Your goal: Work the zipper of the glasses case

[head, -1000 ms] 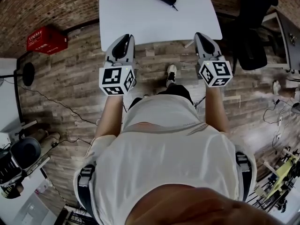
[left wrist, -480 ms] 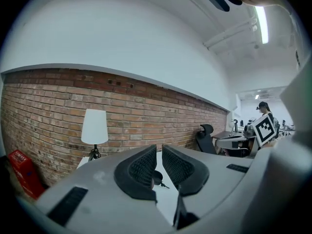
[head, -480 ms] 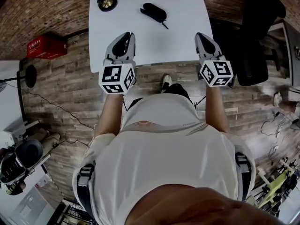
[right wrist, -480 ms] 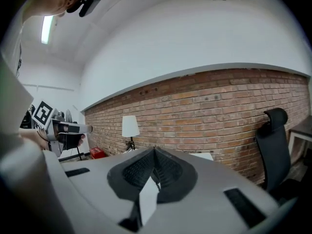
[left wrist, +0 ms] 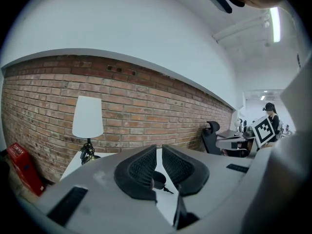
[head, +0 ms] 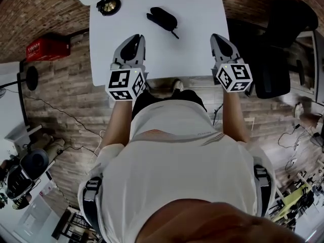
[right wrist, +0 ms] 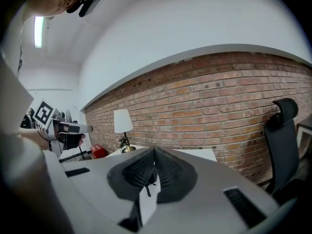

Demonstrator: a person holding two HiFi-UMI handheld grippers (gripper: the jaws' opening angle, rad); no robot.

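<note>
- The glasses case (head: pixel 162 18) is a dark, closed oval lying on the white desk (head: pixel 197 49). It sits toward the far edge, a little left of the middle, at a slant.
- A thin pull or cord sticks out from the end of the case that is nearer the person.
- The left gripper (head: pixel 133 37) is held above the near-left part of the desk, its marker cube at the near edge. It is well apart from the case and points toward the far edge.
- In the left gripper view the left gripper (left wrist: pixel 157 149) has its jaws all but together, with only a thin slit between the tips and nothing clamped. The case (left wrist: pixel 159 180) shows through that slit, farther off on the desk.
- The right gripper (head: pixel 218 36) is held over the near-right part of the desk, also well away from the case.
- In the right gripper view the right gripper (right wrist: pixel 154 152) has its jaws closed against each other and holds nothing.
- A lamp (left wrist: pixel 87 118) with a white shade stands at the far-left corner of the desk.
- A brick wall (left wrist: pixel 161 106) stands behind the lamp.
</note>
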